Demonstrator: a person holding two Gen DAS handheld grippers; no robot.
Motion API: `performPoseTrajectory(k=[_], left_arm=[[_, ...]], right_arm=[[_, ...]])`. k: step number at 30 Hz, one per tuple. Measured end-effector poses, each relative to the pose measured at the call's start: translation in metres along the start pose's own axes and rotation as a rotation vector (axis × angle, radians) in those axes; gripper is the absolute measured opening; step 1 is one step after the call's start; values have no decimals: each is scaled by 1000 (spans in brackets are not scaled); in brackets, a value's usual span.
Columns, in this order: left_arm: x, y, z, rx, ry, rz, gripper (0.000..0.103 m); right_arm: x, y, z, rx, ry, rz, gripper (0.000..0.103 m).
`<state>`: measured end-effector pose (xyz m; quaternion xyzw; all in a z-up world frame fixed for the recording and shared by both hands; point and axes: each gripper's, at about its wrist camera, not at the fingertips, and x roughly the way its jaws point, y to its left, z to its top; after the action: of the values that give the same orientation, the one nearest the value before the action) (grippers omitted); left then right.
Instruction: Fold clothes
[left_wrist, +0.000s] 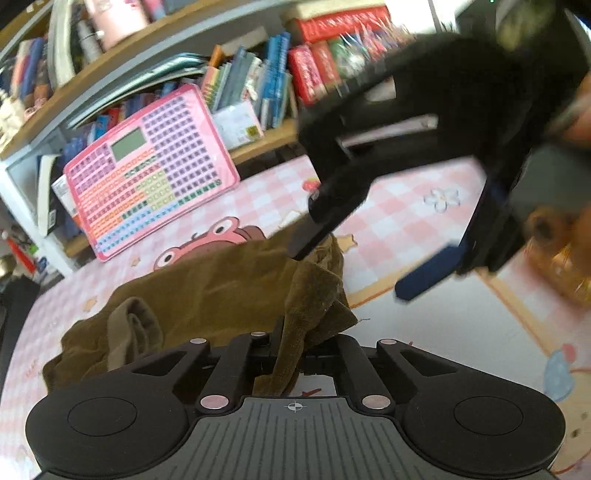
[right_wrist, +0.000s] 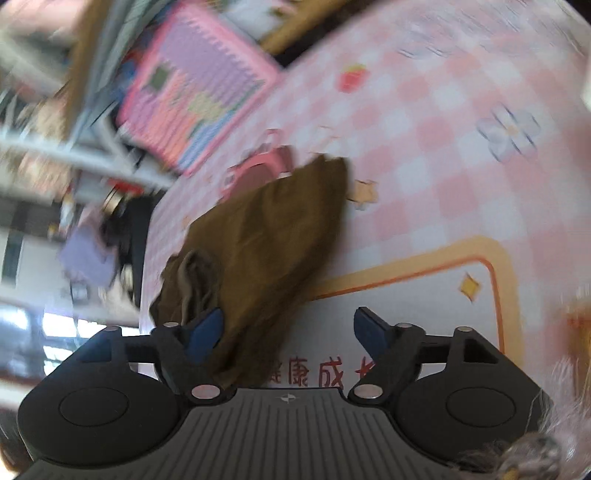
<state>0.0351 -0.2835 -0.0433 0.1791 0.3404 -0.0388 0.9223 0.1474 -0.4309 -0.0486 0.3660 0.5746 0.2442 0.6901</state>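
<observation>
Under me spreads a pink checked play mat with cartoon prints, a white panel with an orange border nearest my wrists. At its far edge a bookshelf stands crammed with books, and a pink button-grid learning board leans against it.

On the mat lies the olive-brown garment, crumpled, one part bunched into a lump at its left. It reads as light, limp velvety cloth: it will sag and drag, never hold a crease unaided, so I want hems and corners, not the middle.

My left gripper has its jaws together, clamped on a hanging fold of the garment's near edge. My right gripper has its blue pads apart; in its own view the cloth lies between them, against the left pad, unpinched. From the left view, its dark finger seems to touch the garment's far corner, though blur leaves that uncertain.

Room is generous to the right across the open mat; leftward the mat's edge and floor clutter are near, and the board crowds the far side
</observation>
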Motion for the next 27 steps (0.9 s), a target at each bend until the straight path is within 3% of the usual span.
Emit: performPoseTrajectory(k=[5,10,11,14,15,24,27], left_arm=[[-17,9,0,-44,-20,-41,5],[-34,12,-8,-66,-16,-98,5],[-37,12,-9,-73,-15,-113,5],[-44,10,-15,-109,-1,-161,5],[-45,8,-16,-111,6,-175,5],[-52,-14,1,-115,-72,-369,5],[-54,-15,0,-135,-78,-411,5]], right_arm=[[14,-4,11,66,-7,33,76],[20,-13,20,128,-24,0,65],[20,-15,21,133,-27,-4,58],[17,-20,21,143,-30,7,18],[15,-22,22,143,-31,13,13],[-45,-30,19,112,-195,-24,11],[-55,-30,19,106,-214,-44,11]])
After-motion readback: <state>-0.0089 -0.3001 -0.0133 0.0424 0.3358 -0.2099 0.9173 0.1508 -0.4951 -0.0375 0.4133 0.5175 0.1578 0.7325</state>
